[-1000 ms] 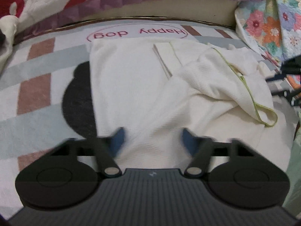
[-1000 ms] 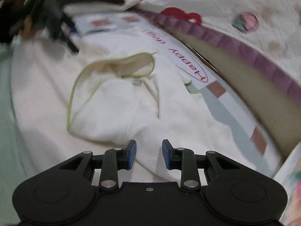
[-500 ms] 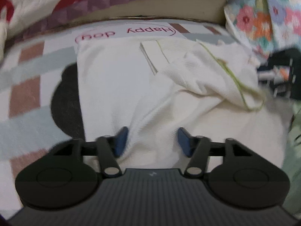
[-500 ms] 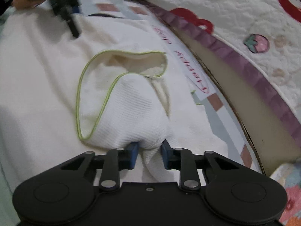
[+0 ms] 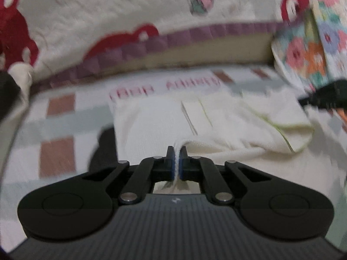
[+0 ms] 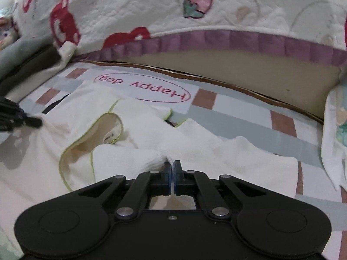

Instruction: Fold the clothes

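A cream knit garment [image 5: 151,125] with thin lime-green trim lies rumpled on a checked "Happy dog" mat [image 5: 60,108]. My left gripper [image 5: 176,151] is shut on a pinched fold of its near edge. In the right wrist view the same garment [image 6: 227,151] spreads across the mat [image 6: 234,117], its green-edged neck opening [image 6: 104,130] to the left. My right gripper [image 6: 172,164] is shut on a bunched fold of the garment. The other gripper's black tip [image 6: 23,120] shows at the left edge, touching the cloth.
A quilted bedspread with red bears and a purple ruffle [image 6: 216,41] hangs behind the mat. A floral quilt [image 5: 314,41] is at the right in the left wrist view. A white cloth [image 6: 334,138] lies at the mat's right edge. A dark patch [image 5: 104,151] is printed on the mat.
Both grippers have closed onto folds of the garment; a second ago both stood open over it. Both views have tilted up towards the bedspread.
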The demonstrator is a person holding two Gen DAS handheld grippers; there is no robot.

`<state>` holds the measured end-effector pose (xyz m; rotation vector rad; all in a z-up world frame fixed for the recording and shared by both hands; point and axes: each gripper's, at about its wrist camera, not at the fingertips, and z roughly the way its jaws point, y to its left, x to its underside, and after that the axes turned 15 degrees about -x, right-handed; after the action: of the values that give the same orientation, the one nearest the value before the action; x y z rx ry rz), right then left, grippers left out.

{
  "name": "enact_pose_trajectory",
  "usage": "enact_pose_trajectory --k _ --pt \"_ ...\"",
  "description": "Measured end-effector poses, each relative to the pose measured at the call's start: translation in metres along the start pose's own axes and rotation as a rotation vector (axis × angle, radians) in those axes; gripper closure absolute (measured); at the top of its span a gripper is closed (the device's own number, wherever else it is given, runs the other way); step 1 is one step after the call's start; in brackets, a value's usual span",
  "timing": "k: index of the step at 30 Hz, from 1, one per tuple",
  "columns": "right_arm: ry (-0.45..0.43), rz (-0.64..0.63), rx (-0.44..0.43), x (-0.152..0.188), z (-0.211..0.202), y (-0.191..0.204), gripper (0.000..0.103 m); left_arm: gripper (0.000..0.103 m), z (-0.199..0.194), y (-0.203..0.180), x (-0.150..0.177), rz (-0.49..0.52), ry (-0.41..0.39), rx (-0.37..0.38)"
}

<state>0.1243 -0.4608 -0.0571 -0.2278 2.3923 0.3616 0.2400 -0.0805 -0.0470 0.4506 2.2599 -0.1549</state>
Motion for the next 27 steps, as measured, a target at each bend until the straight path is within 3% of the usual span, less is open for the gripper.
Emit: enact_pose_trajectory --k 4,6,7,8,10,11,12,14,16,19,21,24,25,27 --pt "0.001 0.018 0.017 -0.010 0.000 -0.008 0.102 0.100 0.007 0.007 -0.017 -0.092 -0.058 -0.056" --pt "-0.019 0.095 0.031 -0.016 -0.004 -0.020 0.102 0.097 0.009 0.000 -0.015 -0.074 -0.083 -0.081" --pt "-0.015 0.111 0.039 -0.015 -0.005 -0.023 0.102 0.091 0.012 -0.005 -0.011 -0.052 -0.087 -0.117" --pt "-0.005 0.118 0.048 -0.011 -0.005 -0.024 0.102 0.086 0.018 -0.010 -0.005 -0.030 -0.077 -0.167" --pt "0.015 0.130 0.066 -0.004 -0.005 -0.027 0.100 0.069 0.029 -0.005 0.005 -0.052 0.009 -0.182" --pt "0.025 0.136 0.075 -0.001 -0.005 -0.029 0.091 0.069 0.035 -0.003 0.010 -0.064 0.053 -0.188" --pt "0.035 0.142 0.084 0.003 -0.005 -0.030 0.091 0.068 0.041 0.000 0.015 -0.076 0.097 -0.194" --pt "0.055 0.155 0.102 0.010 -0.005 -0.034 0.089 0.057 0.036 0.012 0.022 -0.153 0.118 -0.100" --pt "0.060 0.123 0.105 0.016 -0.008 -0.030 0.082 0.046 0.028 0.019 0.023 -0.141 0.110 -0.037" --pt "0.096 -0.049 0.058 0.010 0.002 -0.008 0.057 0.042 0.025 0.028 0.027 -0.152 0.122 0.033" --pt "0.124 -0.164 0.027 0.006 0.011 0.006 0.039 0.039 0.031 0.041 0.031 -0.241 0.165 0.084" --pt "0.167 -0.335 -0.021 -0.001 0.025 0.028 0.039 0.040 0.036 0.048 0.038 -0.317 0.188 0.110" --pt "0.169 -0.338 -0.018 -0.007 0.031 0.028 0.039 0.055 0.034 0.047 0.039 -0.311 0.183 0.121" --pt "0.147 -0.264 -0.020 -0.019 0.041 0.019 0.038 0.100 0.026 0.044 0.037 -0.273 0.155 0.192"
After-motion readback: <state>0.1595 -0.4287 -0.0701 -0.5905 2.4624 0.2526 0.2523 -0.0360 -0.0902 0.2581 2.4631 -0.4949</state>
